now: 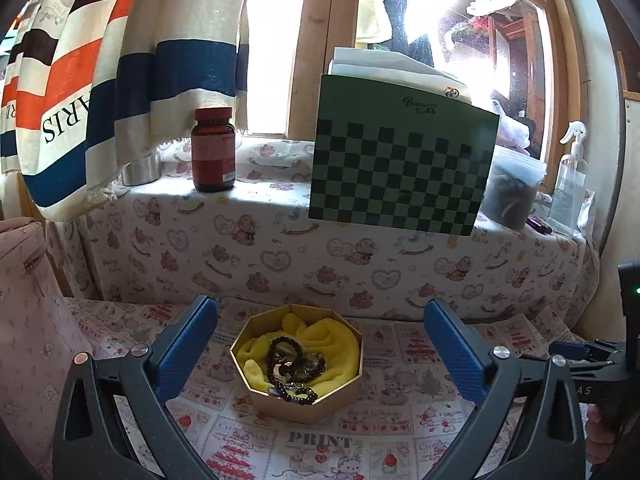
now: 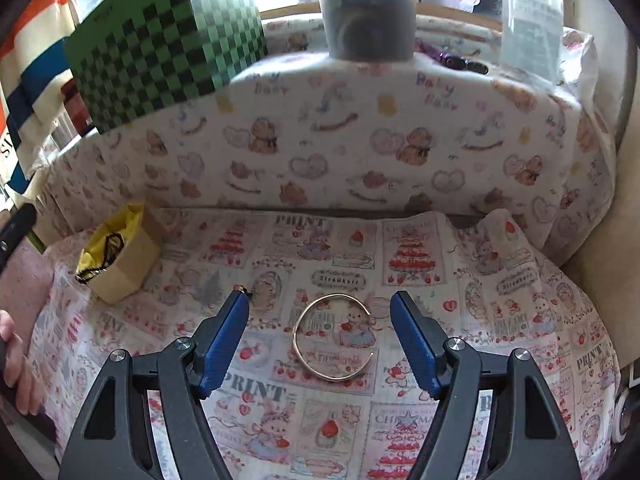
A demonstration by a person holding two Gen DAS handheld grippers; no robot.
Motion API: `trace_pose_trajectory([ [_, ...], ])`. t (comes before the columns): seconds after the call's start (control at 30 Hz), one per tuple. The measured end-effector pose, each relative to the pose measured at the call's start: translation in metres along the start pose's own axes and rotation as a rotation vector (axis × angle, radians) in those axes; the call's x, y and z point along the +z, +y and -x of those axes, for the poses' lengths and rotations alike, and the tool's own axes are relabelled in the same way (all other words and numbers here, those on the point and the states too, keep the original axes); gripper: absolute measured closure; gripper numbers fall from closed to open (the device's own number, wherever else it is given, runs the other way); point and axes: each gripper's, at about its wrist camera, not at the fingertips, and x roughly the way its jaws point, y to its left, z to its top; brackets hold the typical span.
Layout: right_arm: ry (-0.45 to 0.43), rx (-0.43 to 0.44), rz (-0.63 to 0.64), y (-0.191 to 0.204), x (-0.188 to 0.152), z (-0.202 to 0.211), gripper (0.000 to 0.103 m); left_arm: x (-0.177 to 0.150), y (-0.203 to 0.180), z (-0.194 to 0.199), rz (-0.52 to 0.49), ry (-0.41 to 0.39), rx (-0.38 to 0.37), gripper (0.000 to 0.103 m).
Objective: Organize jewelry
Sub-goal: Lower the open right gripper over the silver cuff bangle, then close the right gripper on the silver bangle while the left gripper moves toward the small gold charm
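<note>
Between your right gripper's (image 2: 320,334) spread blue fingers (image 2: 224,340) lies the thin open bangle (image 2: 335,338), flat on the printed cloth (image 2: 480,320), touched by neither pad; both tools stand open and empty. Ahead of your left gripper (image 1: 320,350), framed by its wide fingers, sits the gold box (image 1: 298,364) with yellow lining, beads (image 1: 286,364) already heaped inside and one strand hanging over the near rim. The bangle is slim and lies flush, so closing too high will likely miss it, and closing low could pinch the soft cloth and drag it. Squeezing across its open gap may flex it or make it spring away. When you carry it over, a careless drop could catch that hanging strand, or your left fingers could nudge the light box.
</note>
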Motion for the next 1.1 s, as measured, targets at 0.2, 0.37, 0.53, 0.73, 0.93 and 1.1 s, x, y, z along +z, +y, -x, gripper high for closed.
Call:
trace_pose_trajectory([
  [0.2, -0.027, -0.026, 0.012, -0.003, 0.000, -0.018, 0.028, -0.001, 0.001, -0.001, 0.008, 0.002, -0.005, 0.001],
  [0.37, -0.045, 0.042, -0.032, -0.014, 0.002, -0.025, 0.034, -0.002, -0.001, -0.002, 0.000, 0.009, -0.007, 0.001],
  [0.53, -0.006, 0.109, -0.108, -0.023, 0.003, -0.038, 0.062, -0.002, -0.001, -0.001, -0.003, 0.005, -0.007, 0.001],
  [0.73, 0.137, -0.113, -0.104, -0.018, 0.000, -0.036, 0.062, -0.002, -0.003, 0.001, -0.017, -0.002, -0.001, 0.001],
  [0.93, 0.185, 0.076, -0.260, -0.018, -0.006, -0.015, 0.047, -0.002, -0.006, 0.001, -0.035, -0.009, 0.004, 0.001],
  [1.1, 0.220, 0.038, -0.316, -0.013, -0.015, -0.017, 0.047, -0.004, -0.008, -0.002, -0.046, -0.003, 0.008, 0.001],
])
